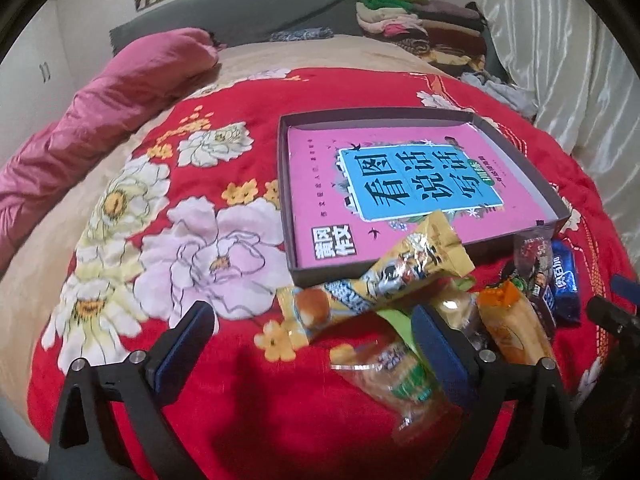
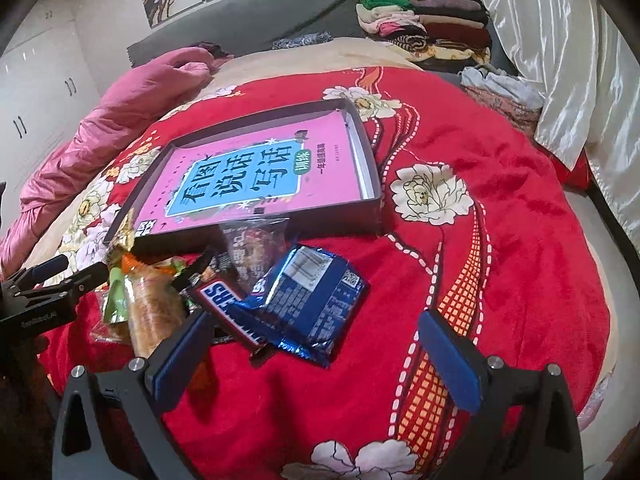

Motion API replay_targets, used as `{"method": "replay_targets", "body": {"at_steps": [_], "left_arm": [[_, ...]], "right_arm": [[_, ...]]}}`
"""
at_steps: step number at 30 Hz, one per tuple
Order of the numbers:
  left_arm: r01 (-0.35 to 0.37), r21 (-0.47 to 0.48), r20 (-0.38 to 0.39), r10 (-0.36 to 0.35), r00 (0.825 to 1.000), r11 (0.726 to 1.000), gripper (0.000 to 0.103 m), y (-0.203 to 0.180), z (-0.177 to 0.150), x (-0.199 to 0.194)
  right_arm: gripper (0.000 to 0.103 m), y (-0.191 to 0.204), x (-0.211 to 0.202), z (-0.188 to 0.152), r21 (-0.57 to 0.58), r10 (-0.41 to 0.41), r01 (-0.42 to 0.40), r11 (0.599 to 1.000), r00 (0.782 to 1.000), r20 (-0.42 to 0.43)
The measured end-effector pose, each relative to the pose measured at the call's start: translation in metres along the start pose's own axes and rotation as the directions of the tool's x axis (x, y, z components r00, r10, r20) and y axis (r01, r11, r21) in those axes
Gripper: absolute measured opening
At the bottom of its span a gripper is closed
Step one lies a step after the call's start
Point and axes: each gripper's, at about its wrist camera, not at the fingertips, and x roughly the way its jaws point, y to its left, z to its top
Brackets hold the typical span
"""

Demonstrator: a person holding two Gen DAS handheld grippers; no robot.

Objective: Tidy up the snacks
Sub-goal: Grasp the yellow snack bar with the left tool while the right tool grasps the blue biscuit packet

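A shallow dark box (image 1: 288, 200) (image 2: 372, 152) holding a pink book lies on the red floral blanket. A heap of snacks lies at its near edge: a long yellow bread packet (image 1: 384, 280), a green-labelled clear packet (image 1: 400, 380), an orange-topped cake packet (image 1: 508, 328) (image 2: 152, 312), a Snickers bar (image 2: 232, 312) and a blue Oreo packet (image 2: 316, 300) (image 1: 564, 280). My left gripper (image 1: 312, 320) is open over the yellow packet's end. My right gripper (image 2: 316, 340) is open around the near end of the Oreo packet and Snickers bar.
The red blanket (image 2: 480, 260) covers a bed. A pink quilt (image 1: 100, 120) lies bunched at the left. Folded clothes (image 1: 420, 28) are stacked at the far end. A white curtain (image 2: 560, 60) hangs on the right. The left gripper shows in the right wrist view (image 2: 48, 288).
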Motion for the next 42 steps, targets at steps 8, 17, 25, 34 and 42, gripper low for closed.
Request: {"method": "replay_targets", "body": {"at_steps": [8,17,25,34,42], "left_arm": [[-0.009,0.057,0.029,0.007,1.000,0.998,0.092,-0.008,0.007,0.007],[0.041,0.115,0.012,-0.043,0.999,0.993,0.066,-0.023,0.007,0.013],[0.053,0.100,0.034,-0.056,0.998,0.994,0.064,-0.022,0.014,0.011],[0.068,0.144,0.025,-0.072,0.997,0.987,0.028,-0.038,0.016,0.015],[0.161,0.050,-0.006,-0.161,0.987,0.986,0.016,-0.019,0.022,0.013]], "right_arm": [[0.098,-0.012,0.022,0.004,0.077,0.037,-0.032,0.997,0.997,-0.065],[0.083,-0.016,0.040,0.010,0.179,0.115,-0.095,0.979,0.988,-0.101],[0.064,-0.008,0.053,0.015,0.164,0.091,-0.070,0.984,0.988,-0.126],[0.052,-0.019,0.046,0.009,0.156,0.151,-0.136,0.978,0.985,-0.089],[0.052,-0.015,0.024,0.014,0.103,0.149,-0.149,0.984,0.989,0.003]]}}
